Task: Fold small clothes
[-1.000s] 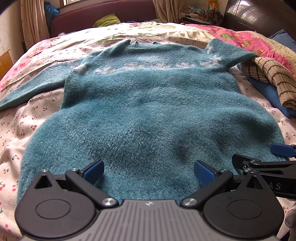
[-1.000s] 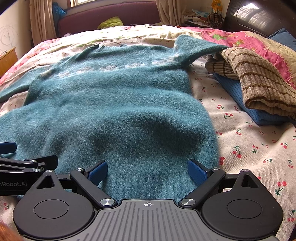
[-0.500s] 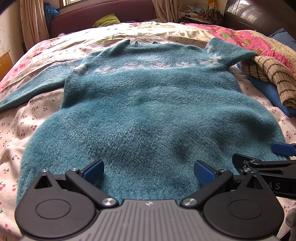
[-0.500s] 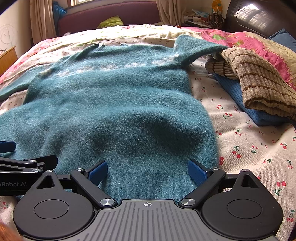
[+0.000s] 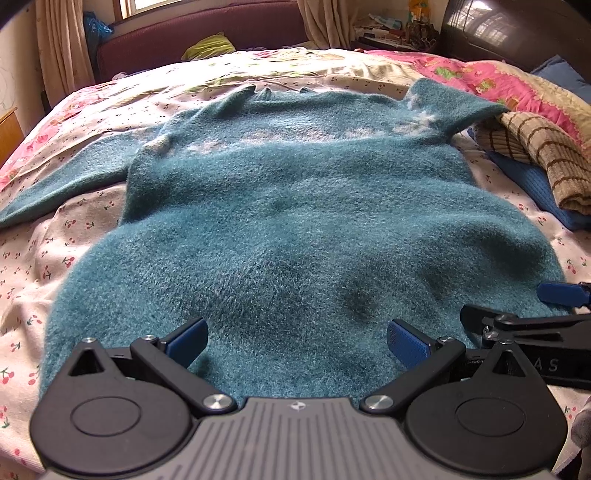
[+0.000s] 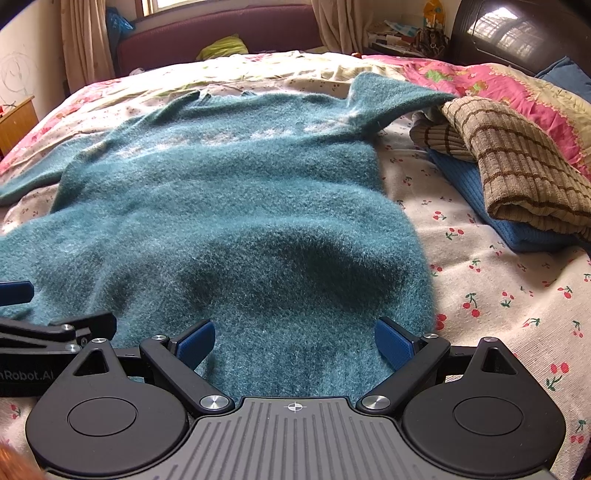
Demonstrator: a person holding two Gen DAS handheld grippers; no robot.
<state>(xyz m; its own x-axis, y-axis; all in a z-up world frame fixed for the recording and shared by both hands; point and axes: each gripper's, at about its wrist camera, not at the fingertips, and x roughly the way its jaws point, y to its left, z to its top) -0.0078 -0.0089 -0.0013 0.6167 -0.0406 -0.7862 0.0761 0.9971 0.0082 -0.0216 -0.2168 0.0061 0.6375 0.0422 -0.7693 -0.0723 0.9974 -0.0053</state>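
A fuzzy teal sweater point(image 5: 295, 206) lies spread flat on the bed, collar away from me, sleeves out to both sides; it also shows in the right wrist view point(image 6: 221, 206). My left gripper point(image 5: 295, 341) is open, its blue pads straddling the sweater's near hem on the left part. My right gripper point(image 6: 293, 343) is open, straddling the hem near the sweater's right corner. Each gripper shows at the edge of the other's view: the right one point(image 5: 532, 314) and the left one point(image 6: 40, 314).
The bed has a cherry-print sheet point(image 6: 498, 295). A folded brown checked garment point(image 6: 517, 166) on a blue one point(image 6: 491, 221) lies right of the sweater. A pink floral quilt point(image 6: 498, 85) is behind them. A maroon headboard point(image 5: 203, 33) stands at the back.
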